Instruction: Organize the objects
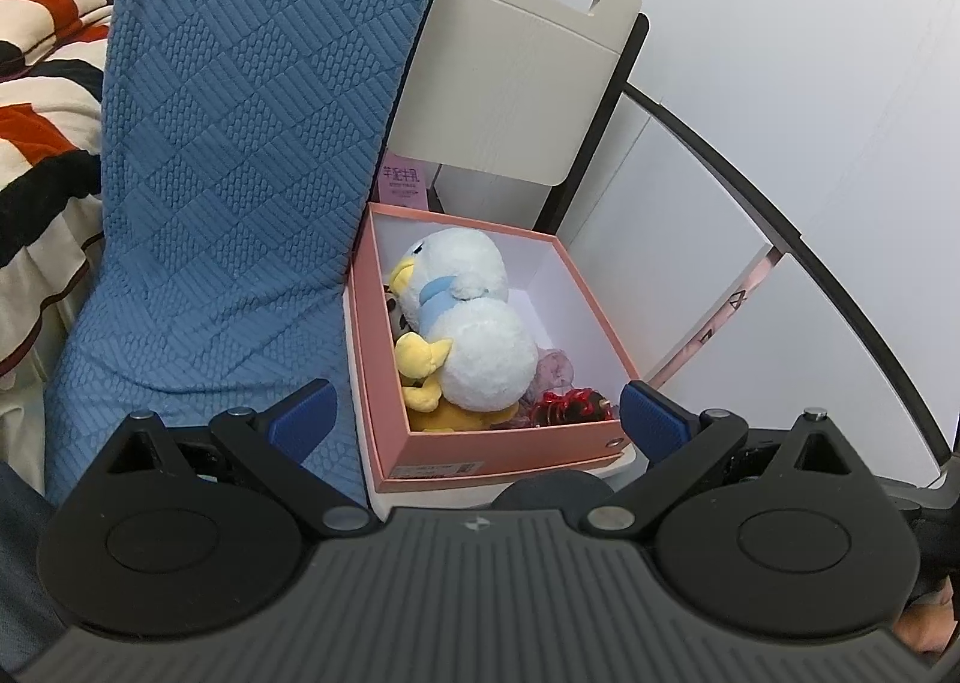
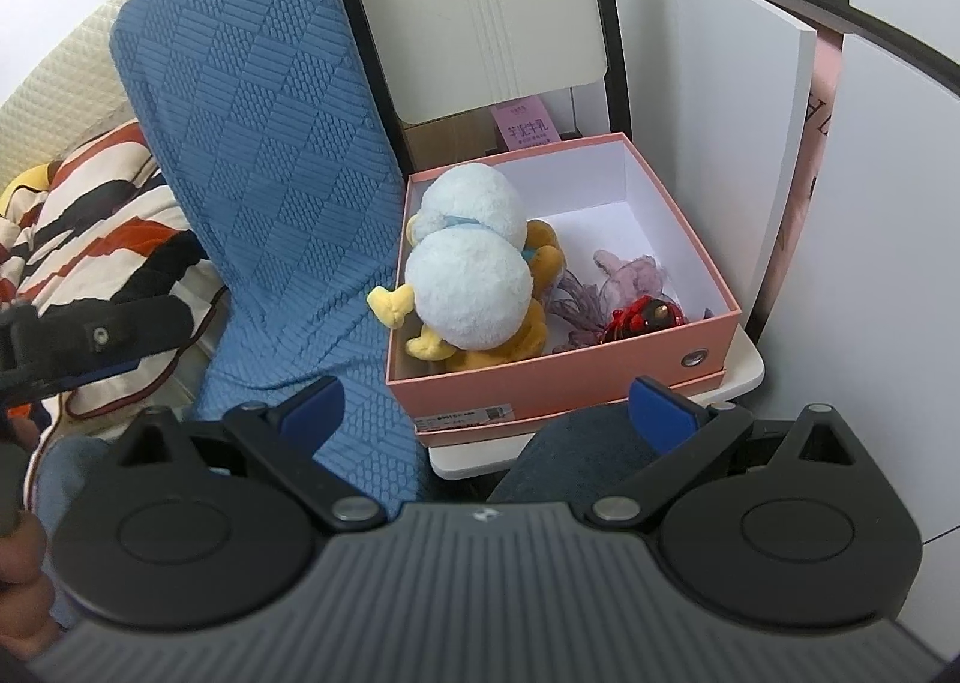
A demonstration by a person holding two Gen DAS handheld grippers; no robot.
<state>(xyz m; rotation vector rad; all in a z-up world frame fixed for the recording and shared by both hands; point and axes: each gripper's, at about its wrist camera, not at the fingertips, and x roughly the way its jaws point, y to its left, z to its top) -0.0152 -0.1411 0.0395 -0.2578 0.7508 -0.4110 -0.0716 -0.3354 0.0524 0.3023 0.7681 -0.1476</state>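
A pink open box (image 2: 558, 383) sat on a chair seat (image 2: 744, 377), holding a white plush duck (image 2: 468, 293) laid over an orange plush toy (image 2: 543, 245), purple ribbon (image 2: 624, 281) and a red ornament (image 2: 642, 320). Left tongs (image 1: 474, 413) and right tongs (image 2: 489, 410) gaped wide, empty, just short of it.

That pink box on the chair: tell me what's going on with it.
The pink box sits open on a white chair seat beside a blue cushion. Inside lie a white duck plush, an orange plush beneath it, a purple frilly piece and a red trinket. The left gripper and right gripper hover open, holding nothing.
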